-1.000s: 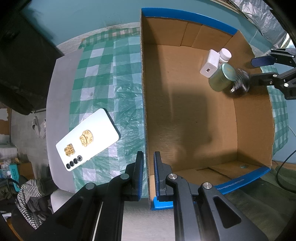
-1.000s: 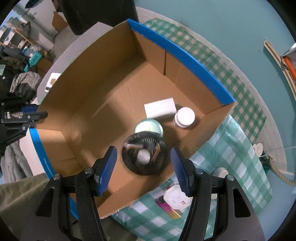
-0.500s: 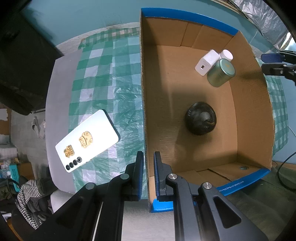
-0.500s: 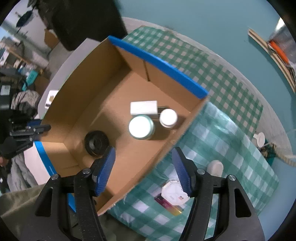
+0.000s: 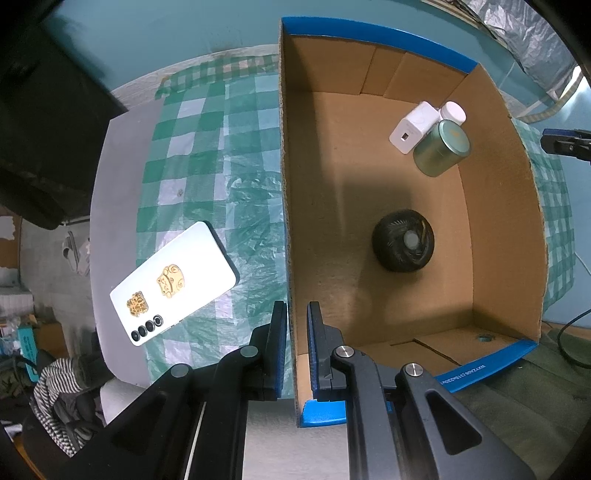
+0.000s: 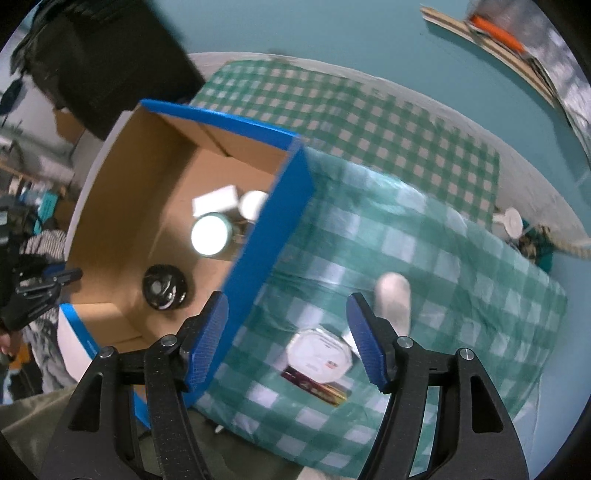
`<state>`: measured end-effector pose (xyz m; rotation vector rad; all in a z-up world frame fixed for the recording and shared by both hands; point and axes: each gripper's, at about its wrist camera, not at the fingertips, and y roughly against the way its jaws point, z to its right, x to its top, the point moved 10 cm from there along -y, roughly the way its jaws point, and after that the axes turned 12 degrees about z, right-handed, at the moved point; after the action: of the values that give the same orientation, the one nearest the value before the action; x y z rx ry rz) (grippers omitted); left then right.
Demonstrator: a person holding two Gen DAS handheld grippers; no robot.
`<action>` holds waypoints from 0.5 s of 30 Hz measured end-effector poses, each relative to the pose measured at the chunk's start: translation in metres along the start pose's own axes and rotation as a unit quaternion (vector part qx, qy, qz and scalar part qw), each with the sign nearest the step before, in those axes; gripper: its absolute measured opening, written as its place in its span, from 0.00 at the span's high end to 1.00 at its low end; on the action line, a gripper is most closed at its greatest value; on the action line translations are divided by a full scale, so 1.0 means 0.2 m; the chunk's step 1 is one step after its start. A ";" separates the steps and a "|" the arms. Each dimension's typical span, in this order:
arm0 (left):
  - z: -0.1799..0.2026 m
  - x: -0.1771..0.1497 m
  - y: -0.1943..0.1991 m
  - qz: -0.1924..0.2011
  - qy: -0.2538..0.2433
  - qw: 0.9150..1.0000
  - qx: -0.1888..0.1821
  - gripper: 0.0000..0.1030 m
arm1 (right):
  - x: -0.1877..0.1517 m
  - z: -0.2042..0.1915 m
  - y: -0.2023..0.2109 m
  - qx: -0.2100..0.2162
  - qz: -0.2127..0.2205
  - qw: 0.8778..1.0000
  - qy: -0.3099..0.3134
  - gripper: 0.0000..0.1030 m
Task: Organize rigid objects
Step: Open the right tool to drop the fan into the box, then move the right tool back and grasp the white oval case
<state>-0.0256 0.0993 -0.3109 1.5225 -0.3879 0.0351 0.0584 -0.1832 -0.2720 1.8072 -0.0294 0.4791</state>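
Four rigid things inside an open brown cardboard box with blue-taped rim [image 5: 373,31]: round black fan-like disc [image 5: 402,240] flat on the box floor near the middle, well apart from the other three; green cylindrical tin with pale lid [image 5: 441,147], white rectangular charger block [image 5: 413,127] and small white-capped bottle [image 5: 453,112] clustered together in a far corner, touching or nearly so; outside the box, on green-and-white checked cloth [image 5: 207,147] over a grey bench [image 5: 110,206], white smartphone with gold stickers [image 5: 173,282] lying back up, just beside the box wall; left hand-held gripper [image 5: 296,347] clamped narrowly on that near box wall, one blue pad on each side of the cardboard; right hand-held gripper [image 6: 288,339] wide and empty, jaws just having been opening, nothing between them, hanging over the cloth past the box's other side; beneath it, blurred, an octagonal white lidded container [image 6: 317,356] atop a dark flat packet [image 6: 317,389], pale rounded object [image 6: 395,299] next to them; small white round item [image 6: 511,223] near the cloth's far edge.
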 end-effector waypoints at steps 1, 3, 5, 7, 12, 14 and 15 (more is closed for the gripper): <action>0.00 0.00 0.00 0.000 0.000 1.000 0.000 0.90 | -0.01 0.03 0.00 -0.004 0.000 1.000 -0.007 0.34; 0.00 0.00 0.00 0.000 0.000 1.000 0.000 0.90 | -0.02 0.09 0.01 -0.011 0.000 1.000 -0.020 0.34; 0.00 0.00 0.00 0.002 0.000 1.000 0.000 0.90 | -0.04 0.16 0.01 -0.022 0.000 0.999 -0.033 0.34; 0.00 0.01 0.00 0.002 -0.001 1.000 0.002 0.90 | -0.06 0.22 0.02 -0.027 -0.002 0.999 -0.046 0.34; -0.02 0.00 0.01 -0.002 -0.001 0.999 0.032 0.90 | -0.11 0.30 0.02 -0.035 -0.005 0.997 -0.072 0.34; -0.02 0.00 0.02 -0.002 0.003 0.999 0.034 0.91 | -0.13 0.31 0.02 -0.035 -0.006 0.996 -0.077 0.34; -0.02 0.00 0.02 -0.001 0.003 0.999 0.034 0.92 | -0.14 0.32 0.02 -0.034 -0.006 0.996 -0.079 0.34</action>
<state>-0.0261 0.1041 -0.3072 1.5902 -0.3827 0.0518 0.0507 -0.2495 -0.2911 1.7734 -0.1437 0.3219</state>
